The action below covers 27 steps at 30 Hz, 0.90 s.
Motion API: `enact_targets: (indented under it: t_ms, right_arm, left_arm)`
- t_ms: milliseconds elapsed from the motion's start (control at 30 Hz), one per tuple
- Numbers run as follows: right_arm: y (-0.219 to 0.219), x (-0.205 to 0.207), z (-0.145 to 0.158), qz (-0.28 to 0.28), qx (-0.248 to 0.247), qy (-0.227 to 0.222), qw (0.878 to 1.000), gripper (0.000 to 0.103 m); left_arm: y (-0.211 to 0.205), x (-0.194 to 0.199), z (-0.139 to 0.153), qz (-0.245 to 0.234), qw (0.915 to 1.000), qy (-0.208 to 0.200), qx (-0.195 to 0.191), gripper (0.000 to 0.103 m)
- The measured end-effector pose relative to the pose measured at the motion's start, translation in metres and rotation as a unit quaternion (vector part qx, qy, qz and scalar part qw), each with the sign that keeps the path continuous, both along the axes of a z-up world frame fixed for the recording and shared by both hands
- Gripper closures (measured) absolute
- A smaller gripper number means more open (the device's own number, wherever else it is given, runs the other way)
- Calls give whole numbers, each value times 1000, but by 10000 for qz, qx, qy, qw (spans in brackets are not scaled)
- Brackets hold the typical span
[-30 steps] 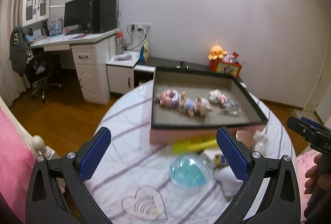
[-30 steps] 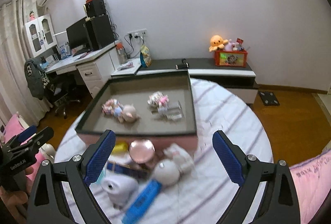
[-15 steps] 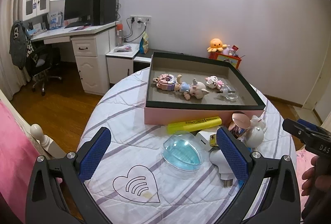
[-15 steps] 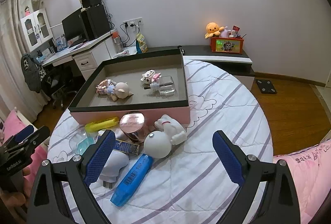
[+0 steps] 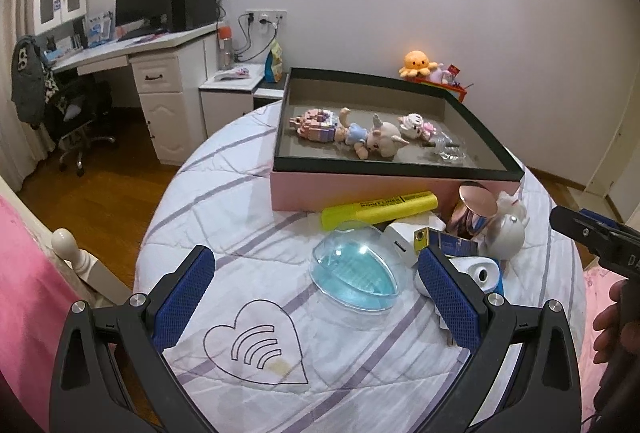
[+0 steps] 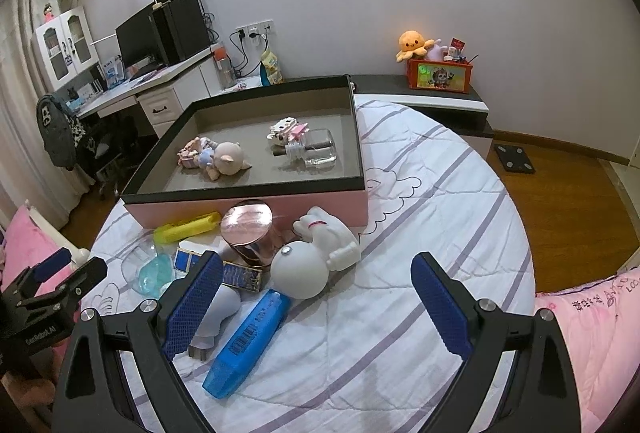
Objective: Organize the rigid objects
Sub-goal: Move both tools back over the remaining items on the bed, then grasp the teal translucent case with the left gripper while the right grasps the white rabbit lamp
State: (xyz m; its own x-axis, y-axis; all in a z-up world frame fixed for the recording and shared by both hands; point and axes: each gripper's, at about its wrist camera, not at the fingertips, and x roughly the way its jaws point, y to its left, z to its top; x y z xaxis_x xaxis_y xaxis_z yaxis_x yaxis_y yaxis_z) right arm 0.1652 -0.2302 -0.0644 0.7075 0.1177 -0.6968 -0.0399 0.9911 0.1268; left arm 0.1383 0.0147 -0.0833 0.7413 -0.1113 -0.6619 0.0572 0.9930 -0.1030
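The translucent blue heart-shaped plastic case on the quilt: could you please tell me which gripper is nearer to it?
Left. The left gripper hovers open just short of the blue heart-shaped case, which sits between its fingers. The right gripper hangs open farther right, over bare quilt.

Round table [image 6: 460, 233] in striped white quilt, pink tray box [image 6: 248, 207], yellow highlighter [image 5: 380, 208], blue highlighter [image 6: 246, 343], clear heart-shaped case [image 5: 354, 273]

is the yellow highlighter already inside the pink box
No, the yellow highlighter lies on the bedspread outside the pink box, against its front wall, while only the small toys and a clear bottle sit inside.
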Motion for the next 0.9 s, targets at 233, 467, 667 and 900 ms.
enact_targets:
  t_ms: [233, 467, 667, 900]
  right_arm:
    - [-1, 7, -12, -5, -3, 151, 9999, 7]
    - [-1, 20, -31, 5, 27, 392, 9992, 7]
    - [-1, 37, -47, 72, 17, 561, 9984, 7]
    - [1, 52, -67, 272, -15, 717, 9971, 21]
  left_arm:
    - [-9, 6, -14, -123, 9998, 162, 57, 0]
    - [-22, 17, -40, -277, 9981, 518, 170, 0]
    - [-31, 38, -54, -306, 9960, 775, 332, 0]
    - [-31, 47, -55, -527, 9951, 819, 172, 32]
